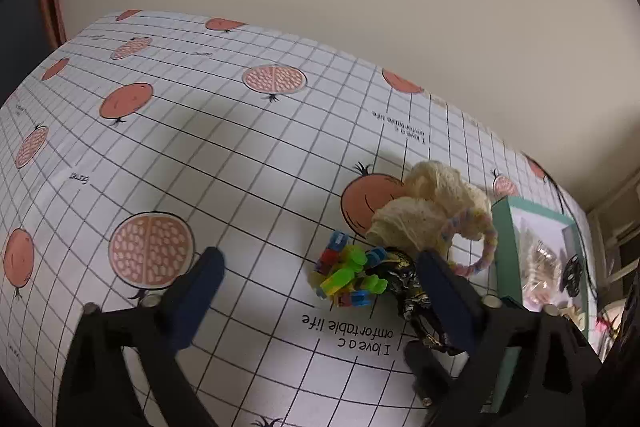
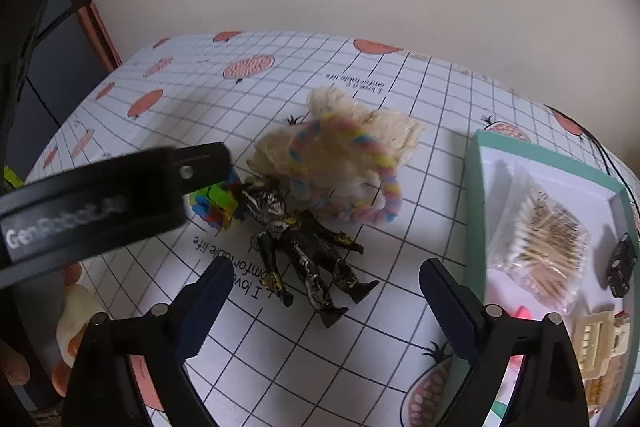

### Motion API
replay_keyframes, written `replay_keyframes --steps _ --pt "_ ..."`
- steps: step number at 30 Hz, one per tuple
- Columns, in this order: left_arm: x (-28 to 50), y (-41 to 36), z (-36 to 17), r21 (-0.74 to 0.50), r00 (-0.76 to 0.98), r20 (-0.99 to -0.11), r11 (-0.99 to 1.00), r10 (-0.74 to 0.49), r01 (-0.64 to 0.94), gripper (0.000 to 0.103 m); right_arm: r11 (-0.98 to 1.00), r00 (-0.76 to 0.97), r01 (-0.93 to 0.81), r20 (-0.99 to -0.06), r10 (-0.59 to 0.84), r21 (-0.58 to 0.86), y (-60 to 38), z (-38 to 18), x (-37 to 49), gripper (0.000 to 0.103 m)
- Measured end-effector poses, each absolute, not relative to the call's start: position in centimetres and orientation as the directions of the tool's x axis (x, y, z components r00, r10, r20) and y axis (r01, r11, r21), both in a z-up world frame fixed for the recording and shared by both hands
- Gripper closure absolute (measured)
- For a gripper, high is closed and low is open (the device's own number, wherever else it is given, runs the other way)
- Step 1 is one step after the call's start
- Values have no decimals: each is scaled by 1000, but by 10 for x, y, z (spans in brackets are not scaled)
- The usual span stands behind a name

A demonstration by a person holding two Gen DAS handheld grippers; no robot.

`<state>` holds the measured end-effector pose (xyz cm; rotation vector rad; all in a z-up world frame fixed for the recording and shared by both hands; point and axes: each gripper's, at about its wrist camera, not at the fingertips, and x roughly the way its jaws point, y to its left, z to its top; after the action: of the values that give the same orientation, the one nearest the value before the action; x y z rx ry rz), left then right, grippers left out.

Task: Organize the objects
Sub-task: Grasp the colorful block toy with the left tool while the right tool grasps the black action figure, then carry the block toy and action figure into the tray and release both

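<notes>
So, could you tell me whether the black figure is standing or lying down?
Lying down: the figure is flat on its back on the tablecloth, legs stretched toward the right gripper.

Left wrist: above tablecloth [image 1: 240, 155], angled down toward wall, pile at lower right. Right wrist: closer, looking down over black figure [image 2: 304, 247] with teal box [image 2: 474, 187] at right. Shared: figure, cream fibre bundle [image 2: 352, 143], colourful blocks [image 1: 346, 271], box.
</notes>
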<state>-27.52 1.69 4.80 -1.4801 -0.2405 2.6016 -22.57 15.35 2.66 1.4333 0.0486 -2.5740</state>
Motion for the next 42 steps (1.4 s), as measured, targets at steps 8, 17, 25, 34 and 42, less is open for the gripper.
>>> replay_keyframes --steps 8,17,25,34,42 --pt "-280 19 35 -226 -481 -849 -973 220 -45 44 -982 -490 182 -861 -133 48 154 15 -229 38" --pt "-278 20 38 -197 -475 -855 -978 207 -72 70 -973 -464 226 -874 -143 39 147 16 -221 39" --pt "-279 2 47 -188 -493 -850 -981 183 -42 78 -973 -465 224 -873 -151 49 151 25 -217 39" --pt "-280 -11 67 -201 -528 -830 -980 178 -14 78 -975 -510 205 -842 -177 82 162 57 -214 39" --pt "-273 -2 104 -221 -593 -779 -974 207 -49 78 -986 -557 137 -815 -158 98 192 86 -212 39"
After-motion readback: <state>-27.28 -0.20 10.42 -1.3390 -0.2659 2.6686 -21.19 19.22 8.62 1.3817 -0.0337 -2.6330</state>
